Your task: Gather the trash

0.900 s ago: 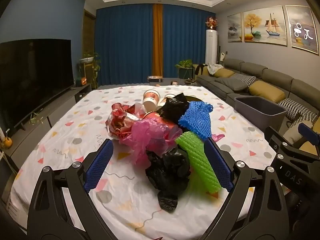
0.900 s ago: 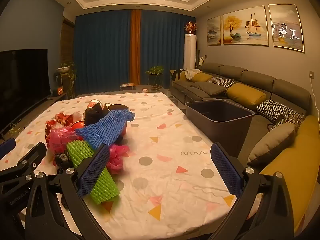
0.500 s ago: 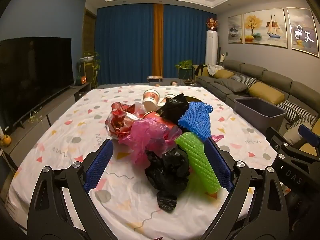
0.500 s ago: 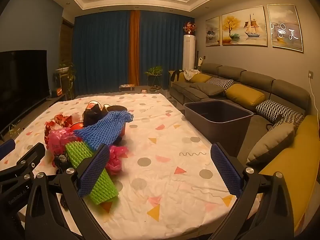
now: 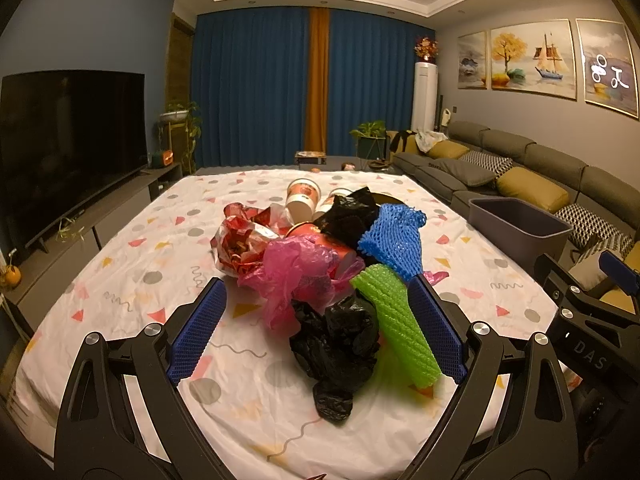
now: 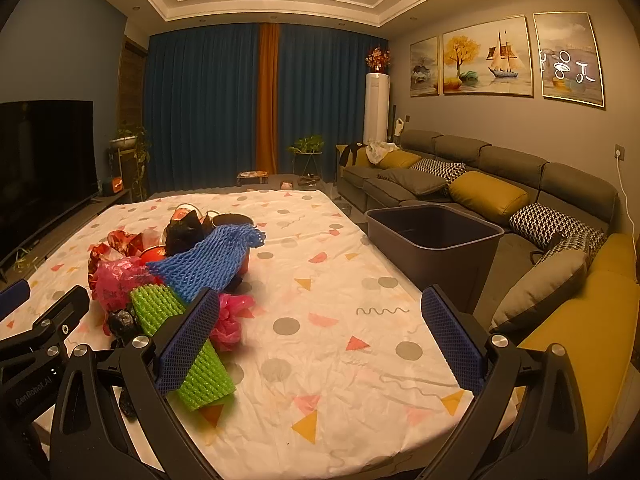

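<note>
A heap of trash lies on the patterned tablecloth (image 5: 132, 280): a black plastic bag (image 5: 340, 344), a green foam net (image 5: 396, 320), a blue foam net (image 5: 394, 240), a pink bag (image 5: 296, 272), a red shiny wrapper (image 5: 244, 240) and paper cups (image 5: 304, 198). My left gripper (image 5: 316, 328) hovers open in front of the heap, with the black bag and green net seen between its fingers. In the right wrist view my right gripper (image 6: 320, 332) is open over bare cloth, the green foam net (image 6: 188, 344) just behind its left finger. A grey bin (image 6: 436, 248) stands beside the table on the right.
A grey sofa (image 6: 500, 184) with yellow and patterned cushions runs along the right wall beyond the bin. A large TV (image 5: 68, 140) on a low cabinet stands left of the table. Blue curtains (image 5: 256, 88) close the far end. The right gripper's body (image 5: 592, 320) shows at the left view's right edge.
Both views have shifted only slightly, with the table and heap sitting a little lower in the frames. The trash has not moved and both grippers stay open.
</note>
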A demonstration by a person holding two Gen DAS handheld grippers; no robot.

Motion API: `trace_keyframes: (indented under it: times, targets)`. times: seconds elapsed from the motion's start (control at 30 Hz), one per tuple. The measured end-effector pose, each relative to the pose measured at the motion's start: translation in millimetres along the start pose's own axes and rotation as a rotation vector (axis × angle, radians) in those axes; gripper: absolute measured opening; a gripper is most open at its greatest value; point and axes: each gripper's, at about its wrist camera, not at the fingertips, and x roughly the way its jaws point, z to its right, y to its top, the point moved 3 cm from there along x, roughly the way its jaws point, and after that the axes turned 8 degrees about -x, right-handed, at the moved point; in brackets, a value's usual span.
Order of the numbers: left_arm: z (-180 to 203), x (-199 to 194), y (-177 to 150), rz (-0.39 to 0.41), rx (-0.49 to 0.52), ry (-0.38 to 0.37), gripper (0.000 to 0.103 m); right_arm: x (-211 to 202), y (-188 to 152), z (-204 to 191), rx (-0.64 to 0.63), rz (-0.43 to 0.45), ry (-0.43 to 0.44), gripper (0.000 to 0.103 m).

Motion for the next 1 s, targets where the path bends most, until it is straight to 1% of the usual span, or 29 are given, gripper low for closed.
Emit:
trace_keyframes:
  times: [1.0]
  targets:
    - [-1.6,-0.4,1.4,-0.006,-0.011,-0.009,0.09,-3.1,3.6,-0.5,-0.001,0.018,-0.013,0.098]
